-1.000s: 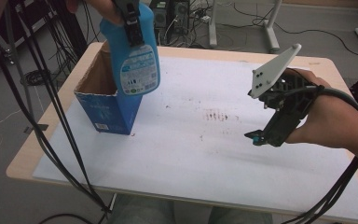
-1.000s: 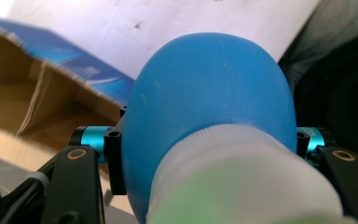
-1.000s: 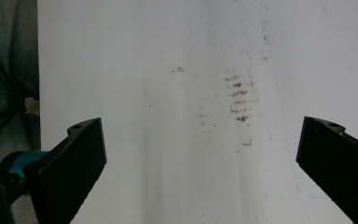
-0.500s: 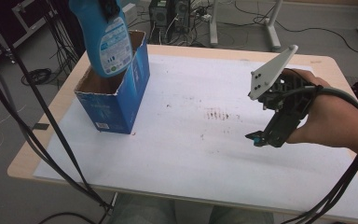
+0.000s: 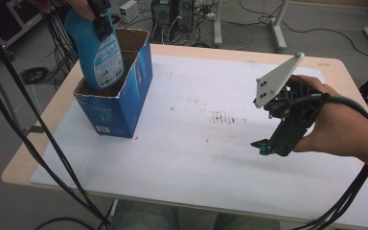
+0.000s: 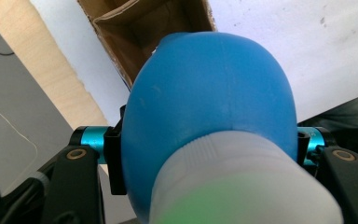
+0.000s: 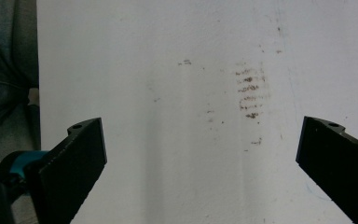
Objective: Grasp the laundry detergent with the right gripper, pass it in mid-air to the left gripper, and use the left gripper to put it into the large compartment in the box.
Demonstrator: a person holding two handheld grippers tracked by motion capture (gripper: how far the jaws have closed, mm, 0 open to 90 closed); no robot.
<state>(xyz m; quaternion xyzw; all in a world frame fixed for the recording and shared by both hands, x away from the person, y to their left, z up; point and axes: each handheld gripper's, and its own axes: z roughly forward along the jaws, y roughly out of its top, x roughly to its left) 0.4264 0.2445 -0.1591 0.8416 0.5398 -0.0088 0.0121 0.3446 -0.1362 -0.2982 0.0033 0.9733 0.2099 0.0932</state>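
Two grippers were at work over the white-covered tabletop (image 5: pixel 182 158). At the far left corner, the left gripper (image 5: pixel 100 17) was clamped on the neck end of a blue bottle (image 5: pixel 98 55), its jaws pressed against the bottle's shoulders on either side, as the left gripper view showed with the blue bottle (image 6: pixel 209 102) bulging up between them and a pale cap (image 6: pixel 242 186) nearest the camera. The bottle hung upright, label facing the near edge, with its base lowered into the open top of a blue cardboard box (image 5: pixel 124 105); its upper part stood above the rim. The box stood near the left edge, toward the far left corner, its brown inside (image 6: pixel 154 28) seen beyond the bottle.

Well apart, above the right half of the tabletop, the right gripper (image 5: pixel 268 143) was held in a hand (image 5: pixel 335 129), its grey plate (image 5: pixel 275 79) tilted upward. Its jaws stood wide apart and held nothing, with bare white surface between them. A patch of brownish smudges (image 7: pixel 251 93) marked the surface near the middle of the tabletop, just ahead of those jaws.
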